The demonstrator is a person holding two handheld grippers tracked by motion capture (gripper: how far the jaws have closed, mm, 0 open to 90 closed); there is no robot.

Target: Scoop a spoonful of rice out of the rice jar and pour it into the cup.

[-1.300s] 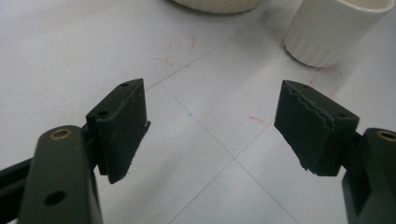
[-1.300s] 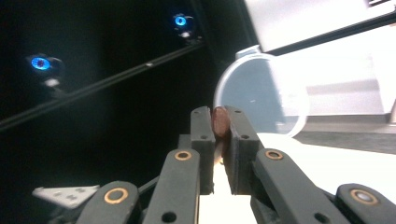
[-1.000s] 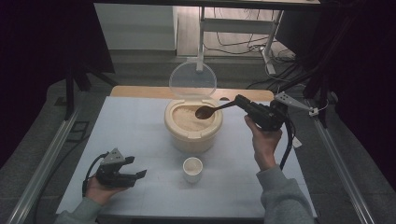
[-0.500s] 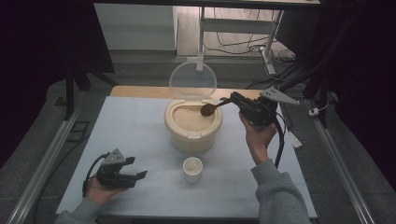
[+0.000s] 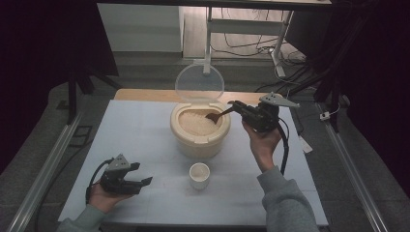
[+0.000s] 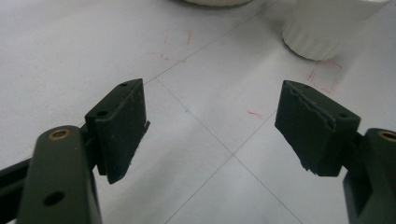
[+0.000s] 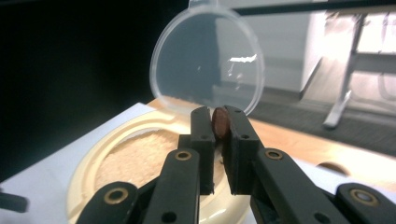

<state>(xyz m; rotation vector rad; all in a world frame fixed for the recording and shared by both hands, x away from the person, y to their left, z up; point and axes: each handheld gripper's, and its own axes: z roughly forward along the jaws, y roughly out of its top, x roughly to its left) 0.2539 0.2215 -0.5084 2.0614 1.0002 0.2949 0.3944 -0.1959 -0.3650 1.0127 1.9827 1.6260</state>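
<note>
A cream pot (image 5: 199,140) full of rice (image 5: 196,123) stands mid-table, its clear round lid (image 5: 199,83) hinged upright behind it. My right gripper (image 5: 235,106) is shut on the handle of a brown spoon (image 5: 215,116), whose bowl lies low over the right side of the rice. In the right gripper view the handle end (image 7: 220,122) is pinched between the jaws, with the lid (image 7: 208,60) and rice (image 7: 135,158) beyond. My left gripper (image 5: 144,182) rests open on the table at the near left, nothing between its fingers (image 6: 119,126). A small white cup (image 5: 199,175) stands before the pot.
The white mat (image 5: 135,140) covers the table, with a wooden edge (image 5: 140,94) at the back. In the left gripper view the cup (image 6: 327,28) stands ahead to the right. Metal rails (image 5: 46,164) run along both sides, and a desk frame (image 5: 241,29) stands behind.
My right gripper has moved left toward the pot and a little down, with the spoon's bowl staying over the rice. The left gripper has not moved.
</note>
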